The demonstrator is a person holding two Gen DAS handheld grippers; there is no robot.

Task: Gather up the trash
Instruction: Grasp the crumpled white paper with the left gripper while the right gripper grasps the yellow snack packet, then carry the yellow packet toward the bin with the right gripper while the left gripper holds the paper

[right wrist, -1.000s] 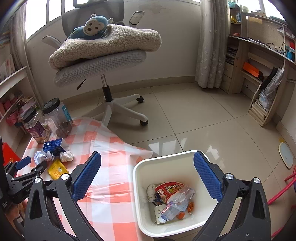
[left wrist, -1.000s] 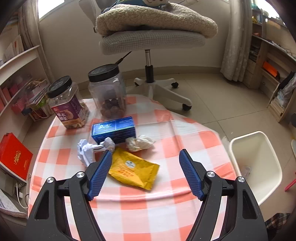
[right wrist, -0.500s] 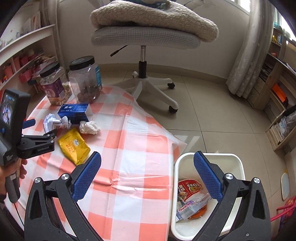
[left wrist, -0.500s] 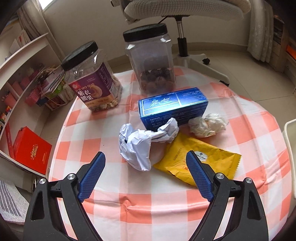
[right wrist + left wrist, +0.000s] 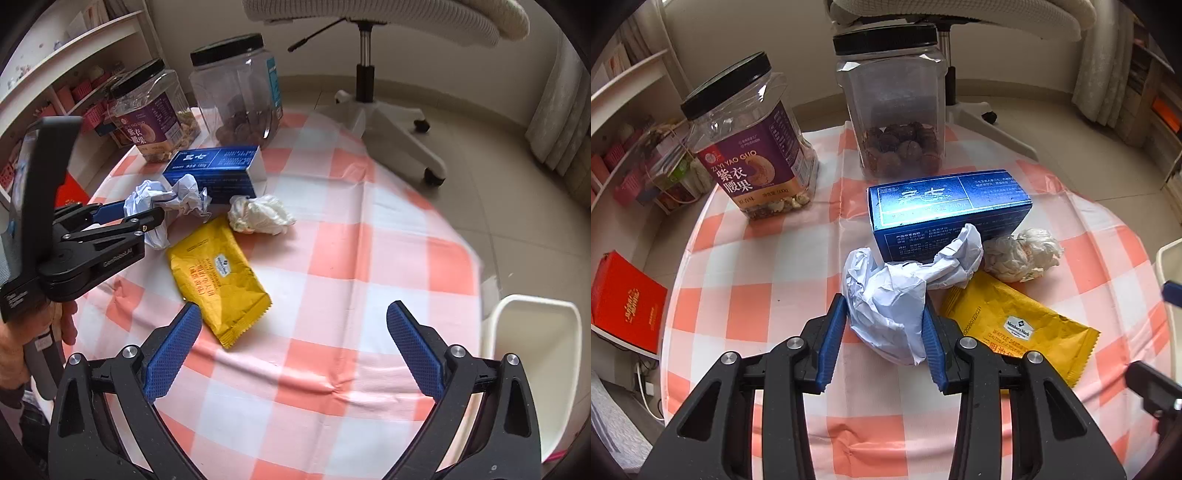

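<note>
A: What writing can you read?

B: The jar with the purple label [image 5: 753,147] says "ZI YI YAO GUO" over Chinese characters. The yellow snack packet [image 5: 1015,325] has a small "Member's Mark" badge. The blue box [image 5: 945,206] carries Chinese print too fine to read. The red box [image 5: 624,306] on the shelf at the left has gold lettering I cannot make out.

A: And the left claw [image 5: 884,325]?

B: Its jaws are closing around the crumpled white paper [image 5: 894,295], which lies on the counter [image 5: 757,269] against the front of the blue box. The blue pads sit right at the paper's sides; it looks pinched. Half a second ago the jaws stood wide, short of the paper.

A: The right claw [image 5: 293,343]?

B: Wide open with nothing between the pads, hanging over the checked cloth near the yellow packet. A second ago it was above the white bin [image 5: 532,339]; now the bin sits at the right edge.

A: Anything only one view gives?

B: The right view shows the person's hand [image 5: 22,332] on the left claw's handle. The left view shows the nuts in the clear jar [image 5: 897,110] up close, and the tissue wad [image 5: 1019,254] beside the packet.
</note>
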